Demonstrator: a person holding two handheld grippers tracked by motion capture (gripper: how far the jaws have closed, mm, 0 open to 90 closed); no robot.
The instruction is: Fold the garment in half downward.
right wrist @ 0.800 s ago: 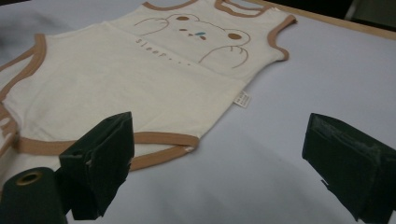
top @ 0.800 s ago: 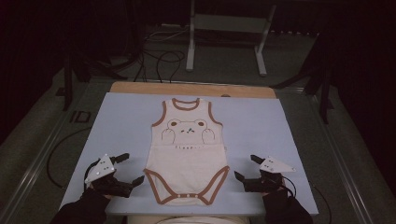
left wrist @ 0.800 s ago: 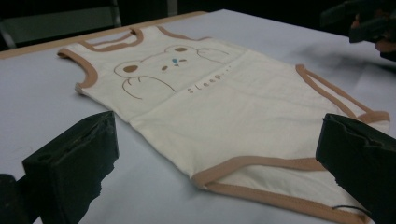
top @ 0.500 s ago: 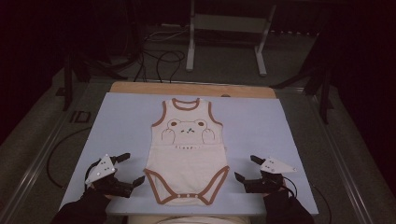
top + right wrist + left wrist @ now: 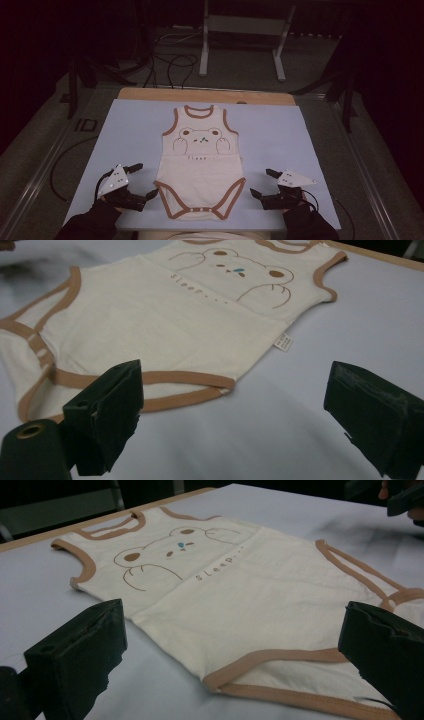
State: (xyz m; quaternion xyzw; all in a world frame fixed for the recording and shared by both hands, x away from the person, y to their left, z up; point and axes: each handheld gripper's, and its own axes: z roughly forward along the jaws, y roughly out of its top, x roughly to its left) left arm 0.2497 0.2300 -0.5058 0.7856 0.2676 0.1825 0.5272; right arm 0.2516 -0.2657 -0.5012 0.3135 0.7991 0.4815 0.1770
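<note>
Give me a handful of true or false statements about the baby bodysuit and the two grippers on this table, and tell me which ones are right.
1. The cream baby bodysuit with brown trim lies flat on the pale blue table cover. True.
2. The left gripper is clamped on the bodysuit. False: its jaws stand open beside the leg opening, pinching nothing.
3. The bodysuit bears a bear face and the word Sleep. True.
4. The right gripper rests on the bear print. False: it hovers open near the bodysuit's lower corner.
5. The neck opening faces the person. False: the snap end does.

Cream bodysuit (image 5: 201,172) with brown trim, on pale blue cloth (image 5: 125,130).
</note>
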